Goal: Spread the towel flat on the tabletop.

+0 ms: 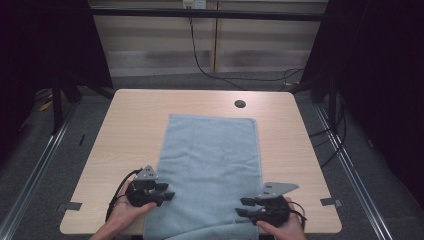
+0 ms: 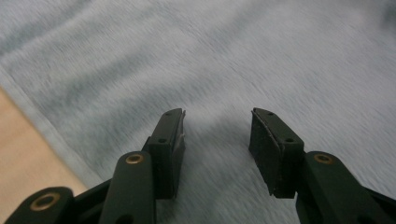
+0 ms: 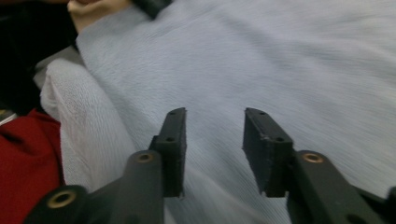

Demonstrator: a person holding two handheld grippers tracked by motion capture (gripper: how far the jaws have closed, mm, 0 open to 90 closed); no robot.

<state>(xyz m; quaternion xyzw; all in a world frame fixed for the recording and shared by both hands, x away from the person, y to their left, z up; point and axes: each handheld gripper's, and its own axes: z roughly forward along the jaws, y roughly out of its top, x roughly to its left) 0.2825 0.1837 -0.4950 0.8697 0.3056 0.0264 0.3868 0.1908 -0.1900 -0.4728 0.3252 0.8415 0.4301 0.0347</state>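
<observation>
One towel [image 1: 210, 165], two open tongs

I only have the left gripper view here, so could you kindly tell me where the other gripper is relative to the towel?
Observer: The right gripper is over the towel's near right corner, open.
Operator: Thank you. Does the towel lie fully on the table?
Observer: No, its near end hangs over the table's front edge.
Operator: And where is my gripper on it?
Observer: The left gripper is at the towel's near left edge, open.
</observation>
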